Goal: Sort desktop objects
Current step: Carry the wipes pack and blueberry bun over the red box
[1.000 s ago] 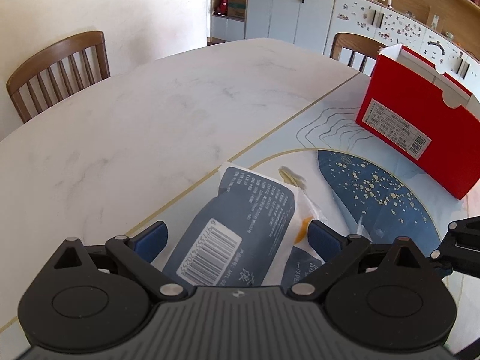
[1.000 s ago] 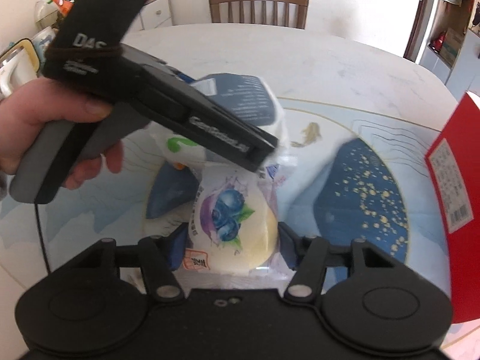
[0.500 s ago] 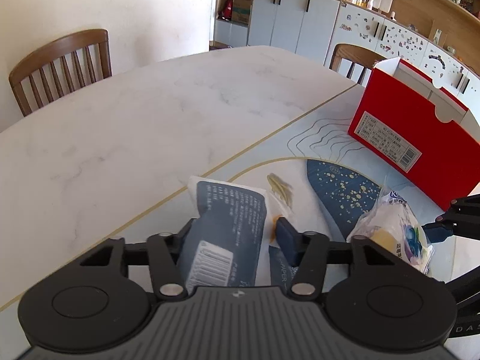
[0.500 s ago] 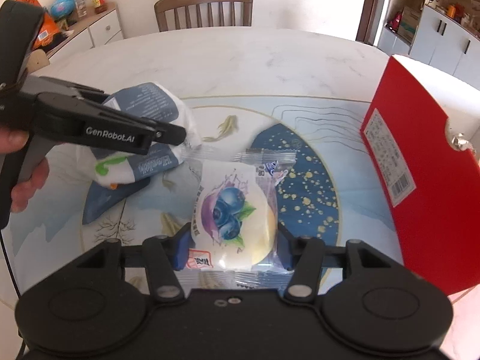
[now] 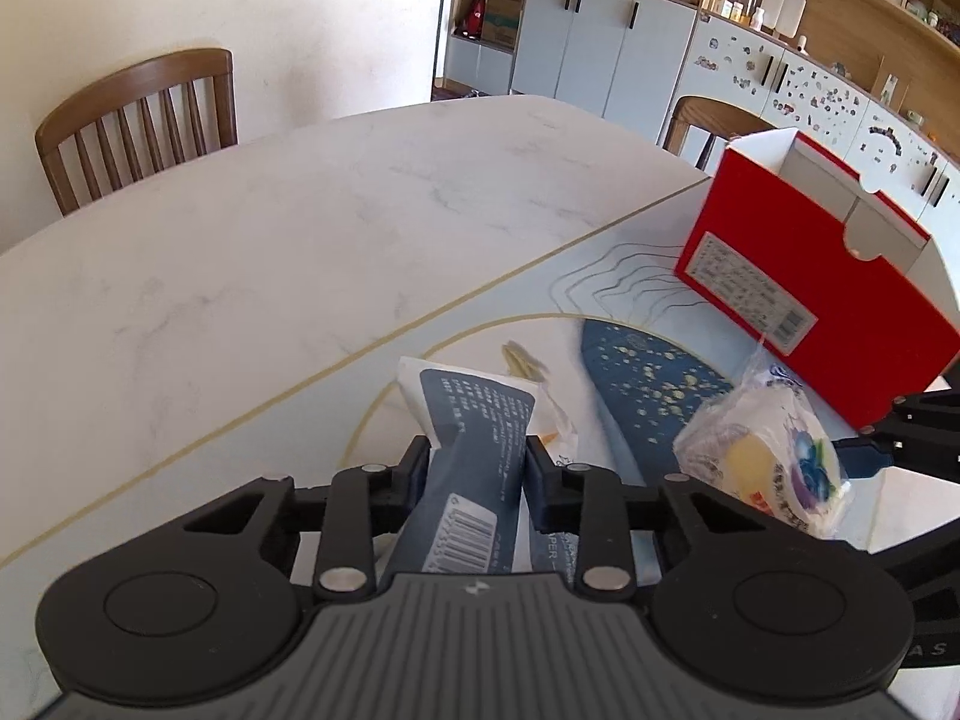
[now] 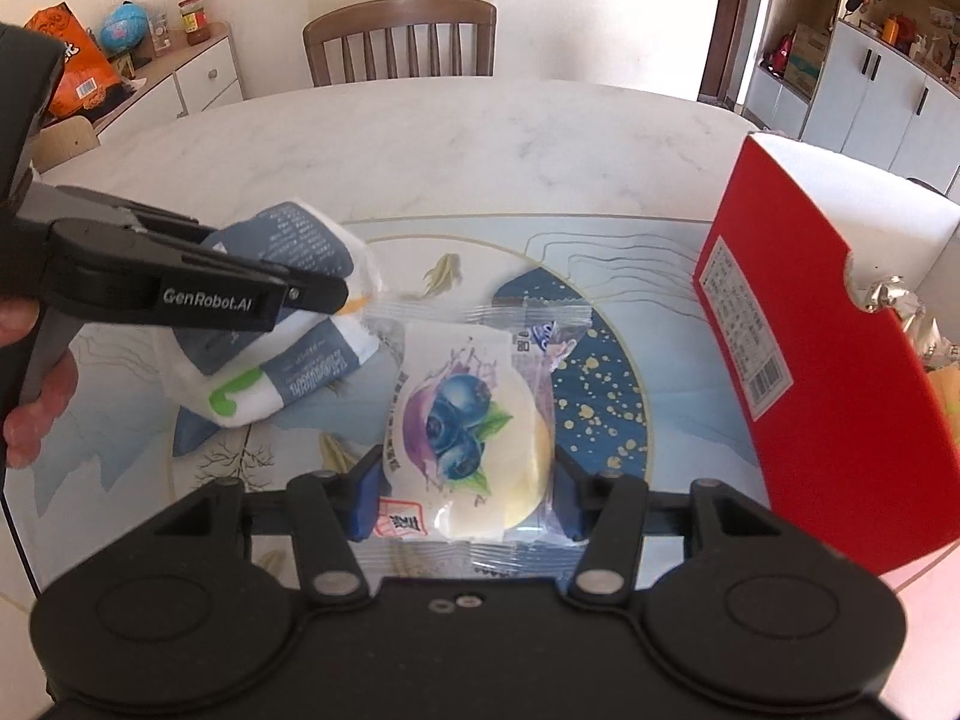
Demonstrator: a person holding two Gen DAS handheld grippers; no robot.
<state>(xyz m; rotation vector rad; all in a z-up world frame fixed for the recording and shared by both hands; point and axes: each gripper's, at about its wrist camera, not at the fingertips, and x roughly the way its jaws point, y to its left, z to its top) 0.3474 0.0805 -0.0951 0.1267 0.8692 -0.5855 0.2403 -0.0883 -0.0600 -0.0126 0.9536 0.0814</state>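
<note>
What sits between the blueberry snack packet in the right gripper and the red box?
Nothing. In the right wrist view only bare patterned mat shows between the blueberry snack packet and the red box.

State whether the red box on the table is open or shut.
Open: the red box has no lid on top, and its pale inside walls show.

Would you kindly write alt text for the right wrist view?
The right hand-held gripper grips a wrapped blueberry pastry above a patterned mat. To the left, the left hand-held gripper pinches a blue-and-white tissue pack; an open red box stands at right.
</note>
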